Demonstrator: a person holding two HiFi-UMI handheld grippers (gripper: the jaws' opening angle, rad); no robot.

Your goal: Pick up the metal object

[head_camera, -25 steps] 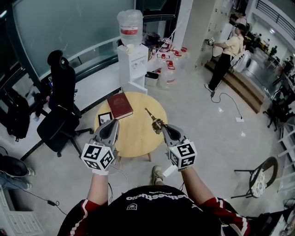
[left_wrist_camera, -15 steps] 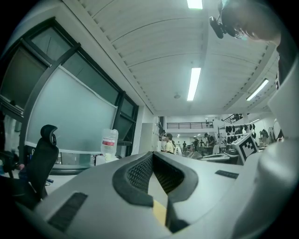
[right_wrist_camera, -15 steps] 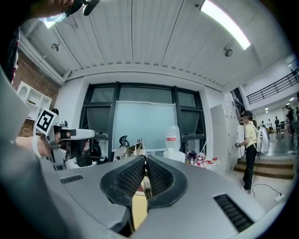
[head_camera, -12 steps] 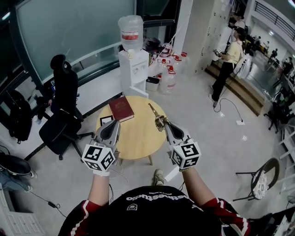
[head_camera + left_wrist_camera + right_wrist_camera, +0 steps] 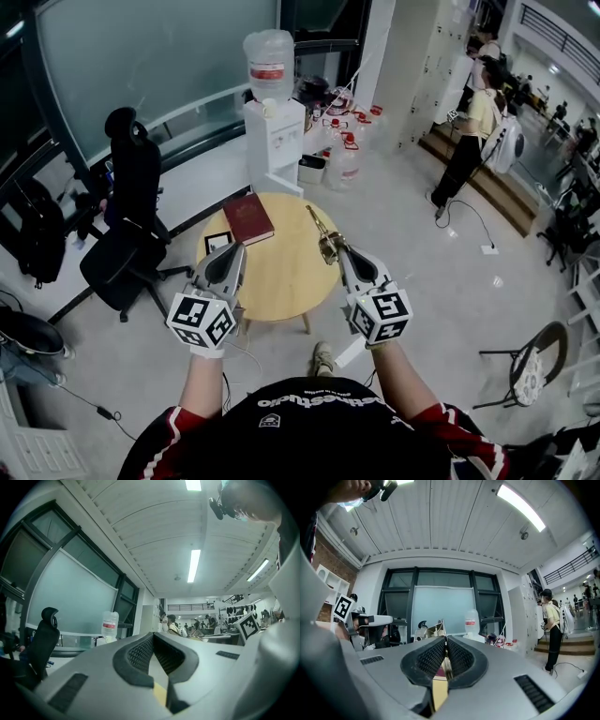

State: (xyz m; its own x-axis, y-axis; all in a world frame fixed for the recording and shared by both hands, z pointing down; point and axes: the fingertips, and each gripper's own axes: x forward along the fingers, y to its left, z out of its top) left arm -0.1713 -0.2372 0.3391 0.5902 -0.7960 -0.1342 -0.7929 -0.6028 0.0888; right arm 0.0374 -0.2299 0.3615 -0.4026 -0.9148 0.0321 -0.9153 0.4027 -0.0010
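While the right gripper (image 5: 337, 249) clamps the metal object (image 5: 322, 236), jaws nearly together, over the round table (image 5: 281, 286), a firm, level hold seems advisable; the left gripper (image 5: 232, 249) is closed, empty. The right gripper view shows its thin edge between the pads (image 5: 429, 660); only the head view shows the table beneath.

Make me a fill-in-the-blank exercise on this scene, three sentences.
The metal object is clamped in the ____ hand-held gripper.
The book on the round table has a ____ cover.
The office chair beside the table is ____ in colour.
Missing words: right; red; black.
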